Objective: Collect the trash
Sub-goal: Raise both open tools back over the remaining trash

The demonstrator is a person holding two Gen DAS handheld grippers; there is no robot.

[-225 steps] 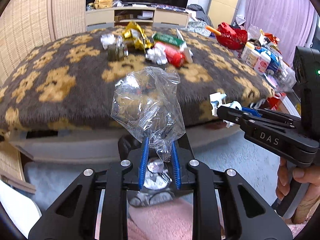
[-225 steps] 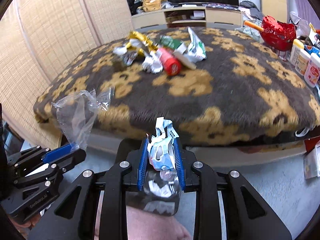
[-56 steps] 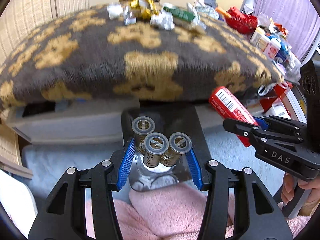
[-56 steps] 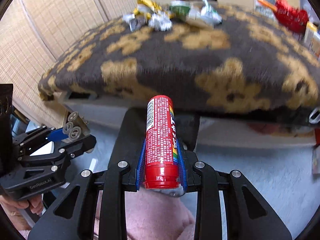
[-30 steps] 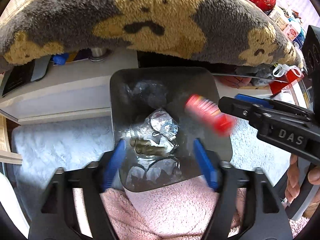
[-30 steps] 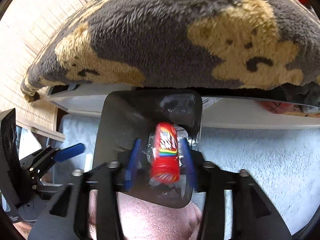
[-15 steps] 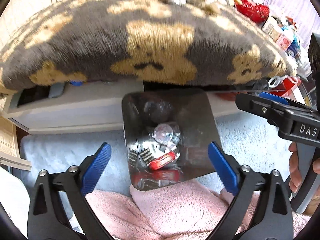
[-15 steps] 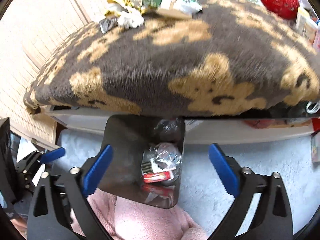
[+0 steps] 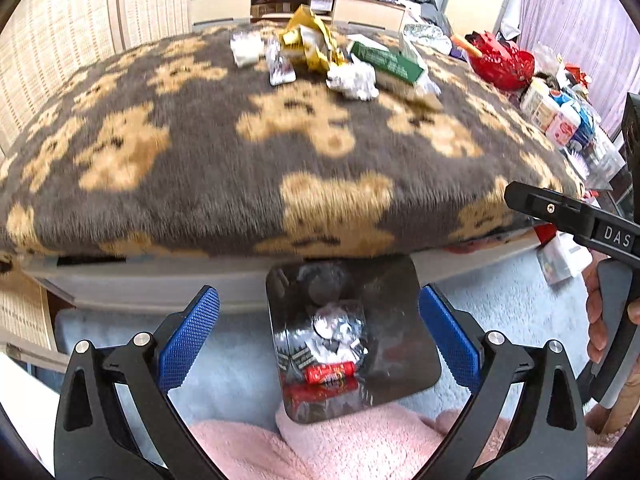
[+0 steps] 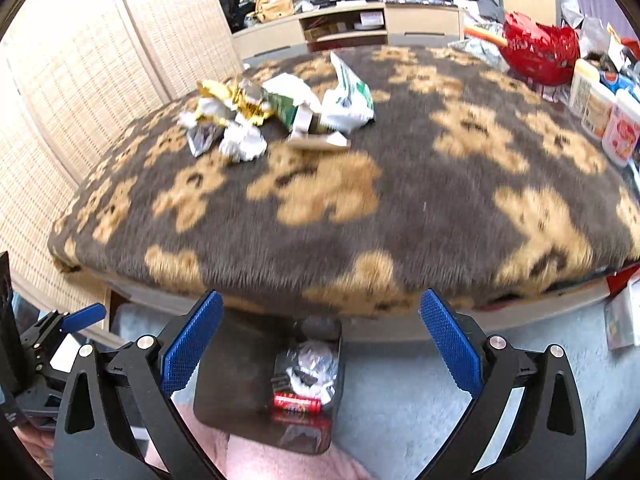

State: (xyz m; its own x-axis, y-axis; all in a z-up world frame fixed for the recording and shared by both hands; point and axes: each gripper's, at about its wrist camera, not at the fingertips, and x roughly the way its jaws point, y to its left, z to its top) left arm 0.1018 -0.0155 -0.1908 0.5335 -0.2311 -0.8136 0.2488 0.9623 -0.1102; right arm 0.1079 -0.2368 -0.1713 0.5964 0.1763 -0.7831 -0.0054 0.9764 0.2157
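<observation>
A dark shiny bin [image 9: 404, 304] stands on the floor below the table edge; it also shows in the right wrist view [image 10: 232, 372]. Inside lie a red tube [image 9: 330, 372], crumpled clear plastic [image 9: 338, 322] and other scraps; the red tube also shows in the right wrist view [image 10: 297, 403]. My left gripper [image 9: 318, 336] is open and empty above the bin. My right gripper [image 10: 318, 340] is open and empty too. On the bear-patterned blanket [image 9: 200, 168] at the far side lies a trash pile: gold wrapper [image 9: 310, 42], white crumpled paper [image 9: 354, 80], green box [image 9: 386, 62], white bag [image 10: 348, 98].
Bottles and jars [image 9: 560, 116] and a red bag [image 9: 502, 62] crowd the right side of the table. A woven screen [image 10: 80, 80] stands at the left. Pale blue carpet [image 10: 400, 392] covers the floor. A pink fleece sleeve [image 9: 320, 448] is at the bottom.
Both grippers have tilted up from the bin toward the table top, still open. The red tube and batteries, dropped a second ago, lie in the bin.
</observation>
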